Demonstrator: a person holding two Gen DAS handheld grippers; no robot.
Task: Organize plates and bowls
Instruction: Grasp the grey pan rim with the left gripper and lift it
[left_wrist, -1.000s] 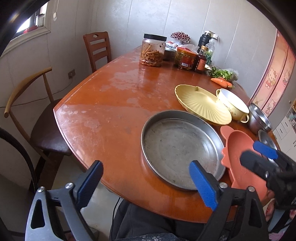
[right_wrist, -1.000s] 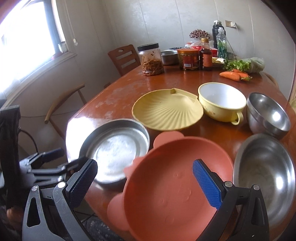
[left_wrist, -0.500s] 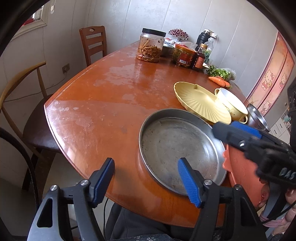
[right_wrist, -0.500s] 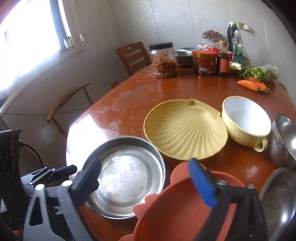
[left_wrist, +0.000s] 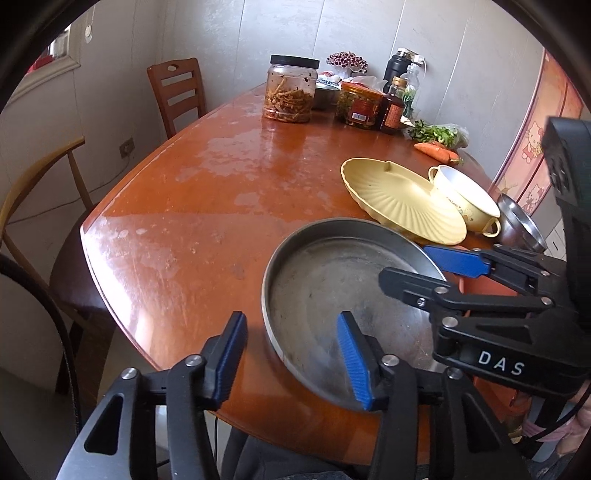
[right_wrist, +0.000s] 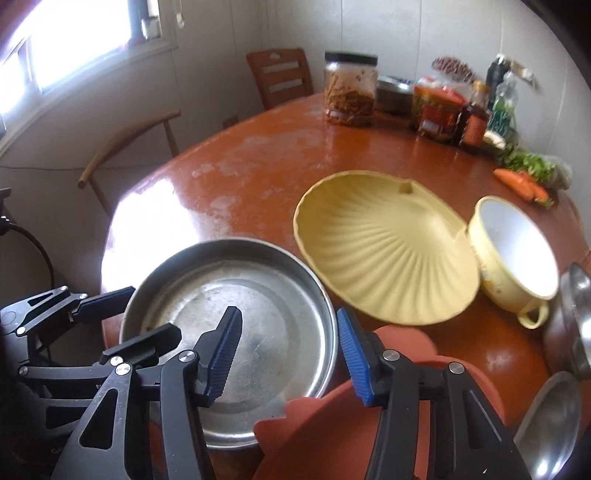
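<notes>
A round steel pan (left_wrist: 332, 291) (right_wrist: 258, 306) sits near the table's front edge. My left gripper (left_wrist: 291, 354) is open, its fingers either side of the pan's near left rim. My right gripper (right_wrist: 288, 350) is open above the pan's right rim, empty; it shows over the pan in the left wrist view (left_wrist: 424, 269). An orange plate (right_wrist: 369, 417) lies right of the pan, under the right gripper. A yellow shell-shaped plate (right_wrist: 384, 251) (left_wrist: 402, 199), a yellow cup-bowl (right_wrist: 517, 254) (left_wrist: 465, 199) and steel bowls (right_wrist: 569, 317) stand further right.
Jars (left_wrist: 291, 88) (right_wrist: 349, 88), bottles (right_wrist: 476, 118), greens and carrots (right_wrist: 524, 184) crowd the table's far end. Wooden chairs (left_wrist: 177, 92) (right_wrist: 122, 144) stand on the left side. The left gripper shows at the pan's left rim in the right wrist view (right_wrist: 110, 314).
My right gripper has swung left from above the orange plate to over the steel pan. My left gripper has narrowed and moved in to the pan's near rim.
</notes>
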